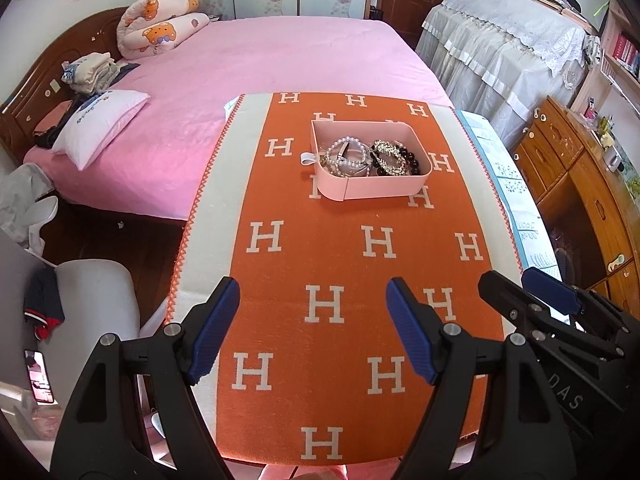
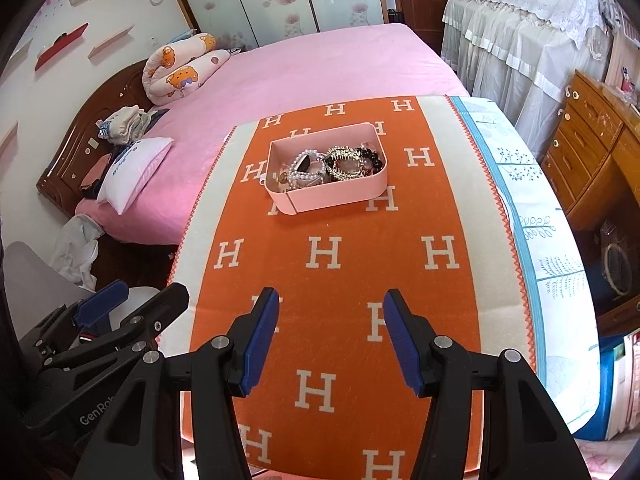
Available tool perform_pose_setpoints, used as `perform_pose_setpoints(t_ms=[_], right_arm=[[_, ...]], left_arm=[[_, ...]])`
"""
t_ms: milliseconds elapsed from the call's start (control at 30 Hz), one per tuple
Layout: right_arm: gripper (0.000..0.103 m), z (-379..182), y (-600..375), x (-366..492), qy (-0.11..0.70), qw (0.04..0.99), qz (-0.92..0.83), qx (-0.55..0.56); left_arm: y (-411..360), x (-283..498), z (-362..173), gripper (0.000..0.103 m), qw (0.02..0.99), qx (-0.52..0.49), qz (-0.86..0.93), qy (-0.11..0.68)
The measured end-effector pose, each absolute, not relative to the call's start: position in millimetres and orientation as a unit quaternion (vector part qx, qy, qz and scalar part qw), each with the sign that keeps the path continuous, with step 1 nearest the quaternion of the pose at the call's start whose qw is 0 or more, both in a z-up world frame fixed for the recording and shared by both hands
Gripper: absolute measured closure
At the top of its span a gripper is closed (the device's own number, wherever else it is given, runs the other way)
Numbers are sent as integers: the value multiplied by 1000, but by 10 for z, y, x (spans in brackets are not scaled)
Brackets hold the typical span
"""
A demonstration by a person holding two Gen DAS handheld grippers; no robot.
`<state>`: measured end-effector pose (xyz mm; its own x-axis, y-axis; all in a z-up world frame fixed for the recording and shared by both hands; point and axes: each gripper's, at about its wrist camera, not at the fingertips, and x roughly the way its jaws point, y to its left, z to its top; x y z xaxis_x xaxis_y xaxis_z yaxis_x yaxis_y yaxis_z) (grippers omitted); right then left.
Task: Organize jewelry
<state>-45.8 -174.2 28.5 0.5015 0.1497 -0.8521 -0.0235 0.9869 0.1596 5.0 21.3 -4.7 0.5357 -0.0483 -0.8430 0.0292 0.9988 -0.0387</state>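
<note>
While both tools hang over the near end of the table, these are the points that bear on handling the jewelry well:

Left gripper (image 1: 312,328): jaws spread wide, nothing between them, hovering above the near part of the orange cloth (image 1: 304,264).

Right gripper (image 2: 330,336): also spread apart and empty, just beside the left one, aimed along the cloth toward the far end.

Pink tray (image 1: 380,190): sits on the cloth well ahead of both grippers, open at the top, with a small white tab (image 1: 309,158) sticking out at its left side.

Pearl strands (image 1: 345,156): piled in the tray's left part, looped over something grey that I cannot identify.

Gold piece (image 1: 386,156): lies right of the pearls, touching the dark bead bracelet (image 1: 412,160) along the right wall.

Stage: every piece visible lies inside the tray and the cloth around it is bare; that fits a heap waiting to be sorted as well as pieces already gathered in.

Handling: the pieces overlap, so any grasp should take one strand at its free edge, with the jaws narrowed first and a slow lift to see what trails along.

Risk: beads roll and slip from flat pads; a snagged strand could drag the light tray.
</note>
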Motion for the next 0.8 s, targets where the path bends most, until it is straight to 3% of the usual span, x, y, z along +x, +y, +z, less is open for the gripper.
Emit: perform_pose_setpoints(t_ms=[800], right_arm=[[48,470,-1923,-622,493,867,34,56]], left_arm=[[13,8,90,29,873,-5,-30,486]])
